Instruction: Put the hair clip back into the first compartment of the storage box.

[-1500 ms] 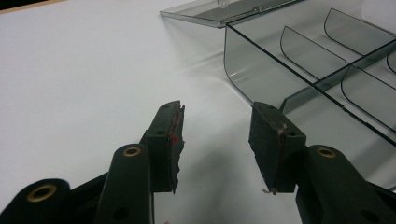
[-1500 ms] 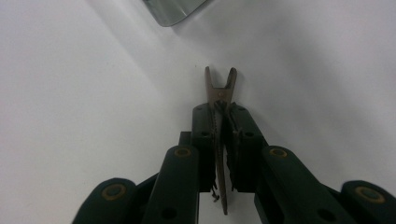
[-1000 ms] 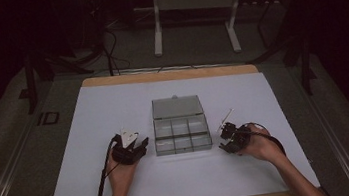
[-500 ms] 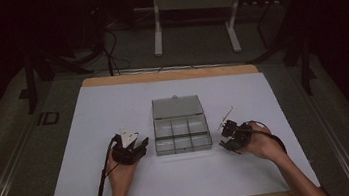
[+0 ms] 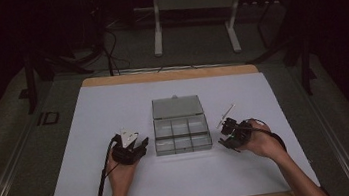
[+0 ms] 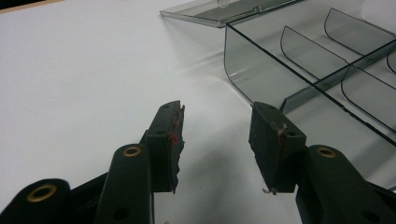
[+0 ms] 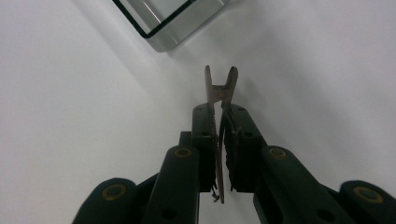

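A clear plastic compartment box lies mid-table with its lid folded back flat. My left gripper rests just left of the box, and in the left gripper view it stands open with only table between its pads, the box wall a short way ahead. My right gripper sits just right of the box. It is shut on a thin flat strip with a forked tip that sticks out past the jaws; the pale strip points up and away.
The white tabletop has a wooden edge at front and back. The box's compartments look empty. A corner of the box lies ahead of the right gripper. Table legs and cables stand on the dark floor behind.
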`<state>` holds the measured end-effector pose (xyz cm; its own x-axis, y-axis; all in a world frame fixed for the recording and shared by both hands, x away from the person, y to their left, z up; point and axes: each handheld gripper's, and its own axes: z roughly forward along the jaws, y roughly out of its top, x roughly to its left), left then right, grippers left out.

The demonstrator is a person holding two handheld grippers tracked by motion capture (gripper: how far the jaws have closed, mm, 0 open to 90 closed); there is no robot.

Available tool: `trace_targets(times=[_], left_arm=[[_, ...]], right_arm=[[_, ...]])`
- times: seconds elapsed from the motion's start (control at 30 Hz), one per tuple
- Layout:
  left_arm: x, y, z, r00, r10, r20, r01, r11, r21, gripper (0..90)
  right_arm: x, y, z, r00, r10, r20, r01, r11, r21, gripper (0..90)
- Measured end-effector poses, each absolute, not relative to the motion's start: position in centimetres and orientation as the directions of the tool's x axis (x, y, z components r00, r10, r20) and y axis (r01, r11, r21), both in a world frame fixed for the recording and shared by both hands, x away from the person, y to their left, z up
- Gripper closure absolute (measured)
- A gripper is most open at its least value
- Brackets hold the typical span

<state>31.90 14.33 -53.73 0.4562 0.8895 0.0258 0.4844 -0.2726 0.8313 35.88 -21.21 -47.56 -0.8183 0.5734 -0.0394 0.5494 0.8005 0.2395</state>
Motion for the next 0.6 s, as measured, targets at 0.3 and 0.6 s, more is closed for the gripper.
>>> trace_targets(times=[0.3, 0.6], left_arm=[[31.9, 14.3, -53.7, 0.456, 0.890, 0.026, 0.484, -0.272, 0.831, 54.6], [31.9, 14.3, -53.7, 0.457, 0.889, 0.029, 0.484, -0.276, 0.830, 54.6]], right_arm=[[36.0, -20.9, -46.9, -0.819, 0.572, -0.044, 0.546, 0.801, 0.244, 83.0], [36.1, -20.7, -46.3, -0.824, 0.565, -0.053, 0.536, 0.805, 0.255, 83.0]])
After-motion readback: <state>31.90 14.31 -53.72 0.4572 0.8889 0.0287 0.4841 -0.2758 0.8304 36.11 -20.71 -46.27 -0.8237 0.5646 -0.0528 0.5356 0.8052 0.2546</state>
